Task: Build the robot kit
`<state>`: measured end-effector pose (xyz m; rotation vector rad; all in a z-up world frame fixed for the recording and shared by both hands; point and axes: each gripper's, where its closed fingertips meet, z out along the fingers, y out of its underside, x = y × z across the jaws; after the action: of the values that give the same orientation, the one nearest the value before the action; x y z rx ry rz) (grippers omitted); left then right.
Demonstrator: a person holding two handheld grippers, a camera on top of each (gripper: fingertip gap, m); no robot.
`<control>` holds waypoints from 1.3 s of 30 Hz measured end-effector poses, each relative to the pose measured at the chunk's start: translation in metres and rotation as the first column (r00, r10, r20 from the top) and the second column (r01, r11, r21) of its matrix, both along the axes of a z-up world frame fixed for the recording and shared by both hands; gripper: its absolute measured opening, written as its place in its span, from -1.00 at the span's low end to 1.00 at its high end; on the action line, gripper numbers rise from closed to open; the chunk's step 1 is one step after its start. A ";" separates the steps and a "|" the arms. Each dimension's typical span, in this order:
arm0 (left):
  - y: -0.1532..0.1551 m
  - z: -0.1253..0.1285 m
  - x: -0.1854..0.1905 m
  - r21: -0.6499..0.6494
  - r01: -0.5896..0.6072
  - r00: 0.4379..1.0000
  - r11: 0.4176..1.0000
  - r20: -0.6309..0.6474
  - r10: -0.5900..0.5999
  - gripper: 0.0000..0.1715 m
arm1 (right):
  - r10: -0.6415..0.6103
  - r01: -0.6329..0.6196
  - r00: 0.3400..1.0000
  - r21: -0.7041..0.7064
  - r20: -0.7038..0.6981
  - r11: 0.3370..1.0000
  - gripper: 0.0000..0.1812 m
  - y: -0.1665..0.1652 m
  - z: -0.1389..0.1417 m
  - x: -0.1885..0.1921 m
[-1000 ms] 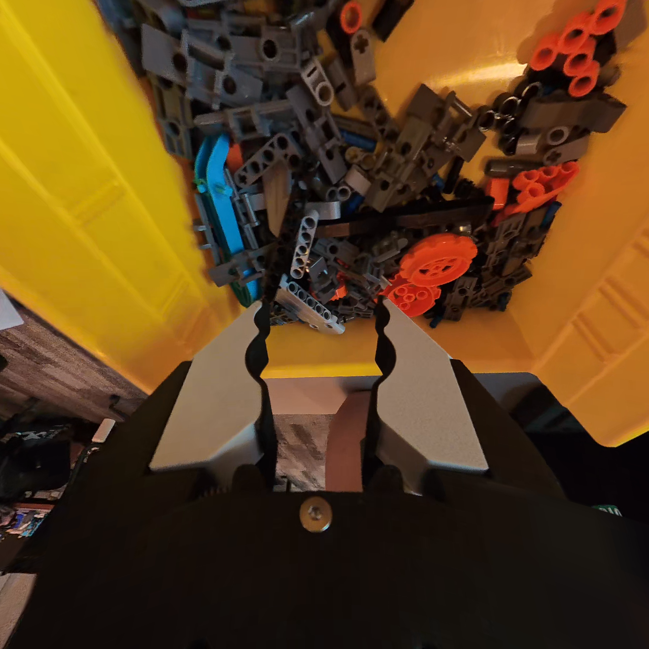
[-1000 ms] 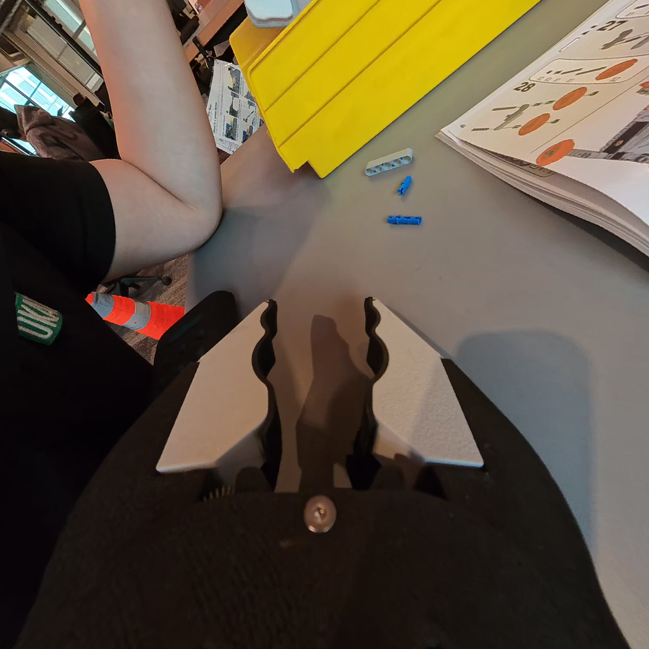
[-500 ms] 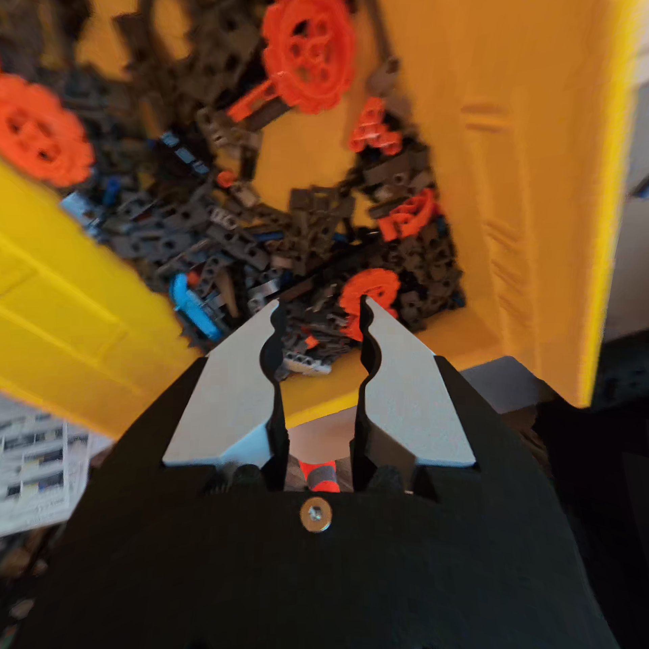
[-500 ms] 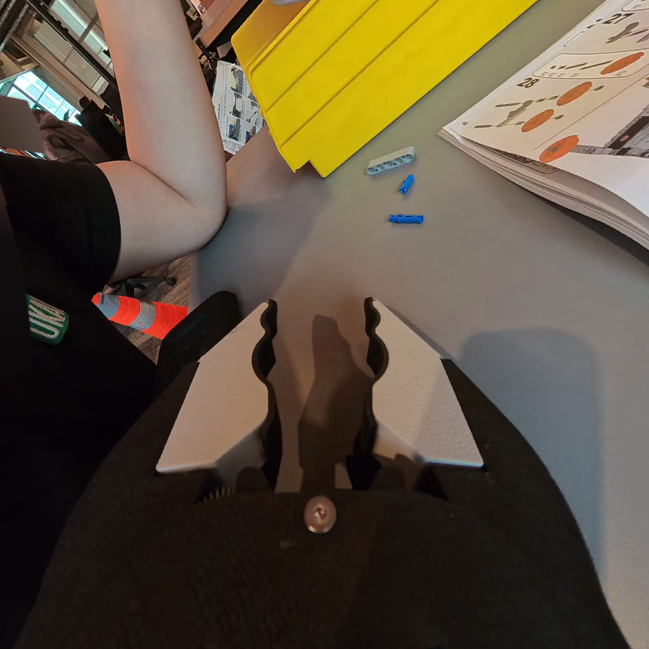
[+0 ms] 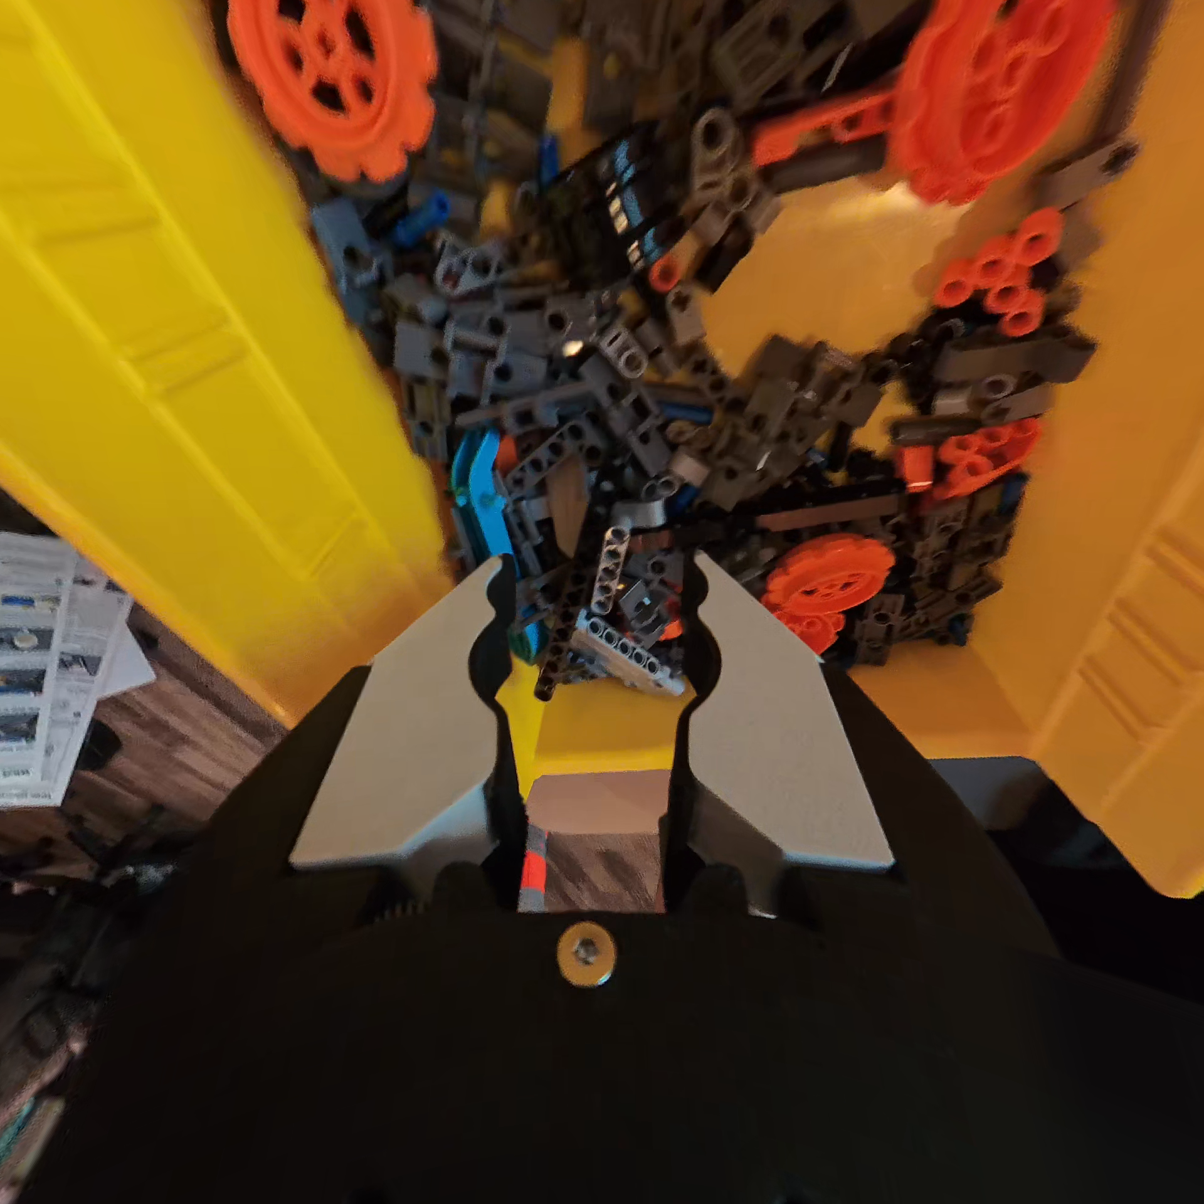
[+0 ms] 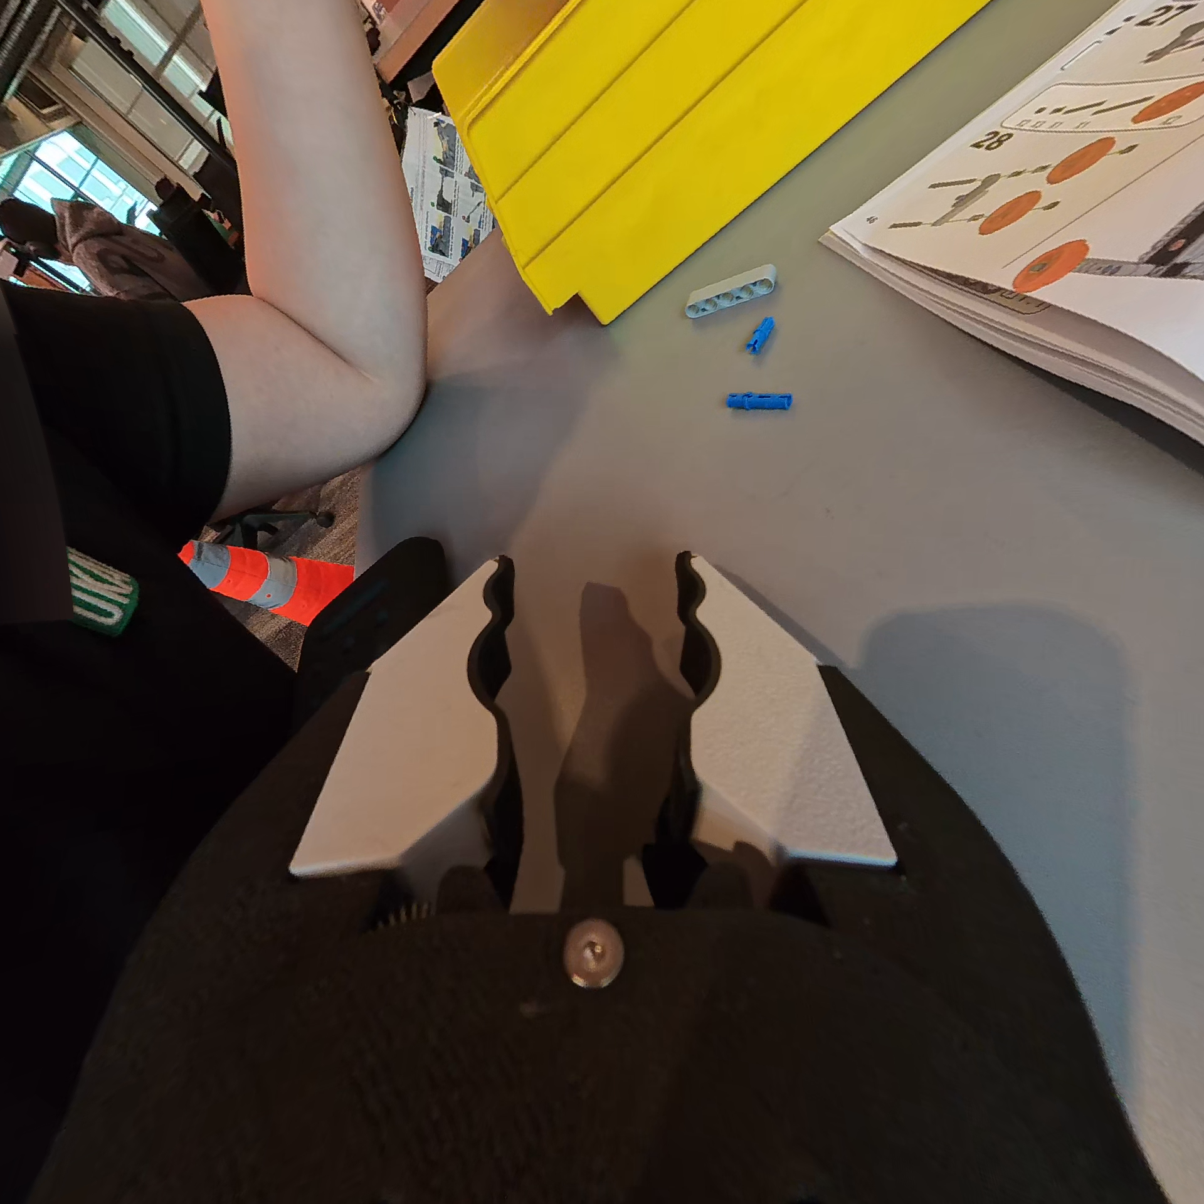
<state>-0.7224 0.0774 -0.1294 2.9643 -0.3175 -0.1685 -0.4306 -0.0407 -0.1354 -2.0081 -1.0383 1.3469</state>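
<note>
My left gripper [image 5: 596, 565] is open and empty. It hangs over the near end of a yellow bin [image 5: 195, 404] full of grey, black and orange building pieces. A light grey holed beam [image 5: 624, 650] and a black holed beam [image 5: 565, 622] lie between its fingertips, below them. An orange toothed wheel [image 5: 826, 585] lies just right of it. My right gripper [image 6: 593, 563] is open and empty, low over the grey table [image 6: 912, 554]. Ahead of it lie two blue pins [image 6: 759, 401] [image 6: 759, 334] and a light grey short beam [image 6: 731, 300] beside the yellow bin [image 6: 651, 150].
An open instruction booklet [image 6: 1042, 215] lies at the right of the table. A person's bare arm [image 6: 326, 260] reaches up at the left. An orange and grey cone [image 6: 273, 580] lies on the floor. Printed sheets [image 5: 45, 658] lie left of the bin. Two large orange wheels [image 5: 332, 78] [image 5: 997, 91] lie at the bin's far end. Some 30 centimetres of space lies between my two pairs of fingers.
The left gripper swung over the bin, then came back over the near end, and its jaws stand wider than half a second ago. The right gripper has barely moved.
</note>
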 end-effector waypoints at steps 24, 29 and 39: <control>0.079 0.252 -0.002 0.996 0.029 0.997 0.079 -0.034 0.070 -0.59 | 0.023 -0.023 1.000 0.001 -0.016 1.000 -0.47 -0.004 0.002 -0.004; 0.051 0.307 -0.002 0.946 -0.050 0.998 -0.321 0.062 0.029 -0.49 | 0.024 -0.024 1.000 0.002 -0.017 1.000 -0.47 -0.004 0.003 -0.004; 0.061 0.296 0.051 0.939 0.052 0.936 -0.340 -0.164 -0.310 -0.12 | 0.022 -0.022 1.000 -0.004 -0.020 1.000 -0.47 -0.004 0.003 -0.003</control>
<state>-0.6712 0.1380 0.1663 4.6828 -1.3670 -0.3827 -0.4340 -0.0443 -0.1328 -1.9878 -1.0525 1.3794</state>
